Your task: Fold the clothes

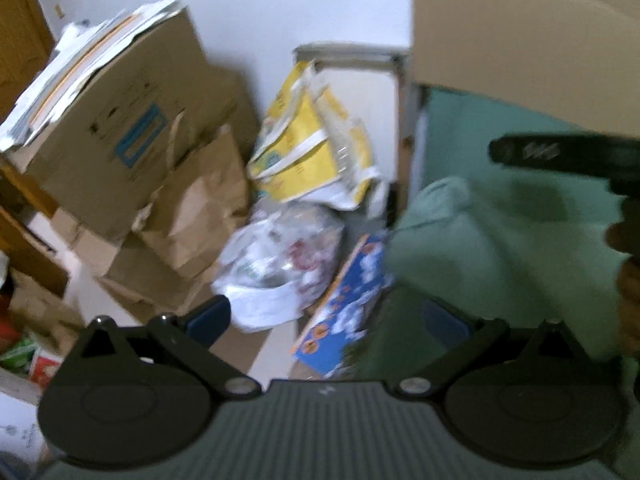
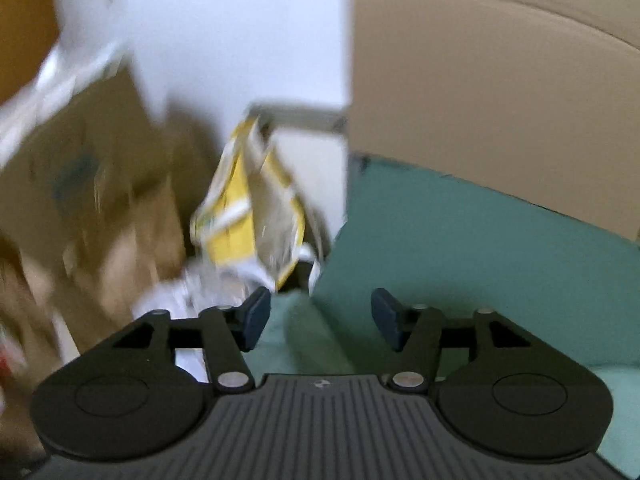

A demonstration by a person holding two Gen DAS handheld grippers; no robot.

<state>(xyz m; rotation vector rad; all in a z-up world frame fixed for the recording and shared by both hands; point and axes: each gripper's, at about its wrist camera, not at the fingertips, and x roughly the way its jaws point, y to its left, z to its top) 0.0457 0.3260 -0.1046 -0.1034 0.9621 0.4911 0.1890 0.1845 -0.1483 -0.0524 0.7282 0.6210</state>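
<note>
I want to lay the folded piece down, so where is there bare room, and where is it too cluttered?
Free: the flat teal sheet, bordered by the tan headboard behind and the bed's left edge. Nearer, the light green garment takes up space. Crowded: the floor left of the bed, with cardboard boxes, yellow bag and plastic bags.

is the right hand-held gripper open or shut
Open: the right hand-held gripper shows its two blue pads well apart, with only green cloth beyond them.

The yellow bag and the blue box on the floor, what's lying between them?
A crumpled white plastic bag lies between the yellow bag and the blue box, clearest in the left wrist view.
</note>
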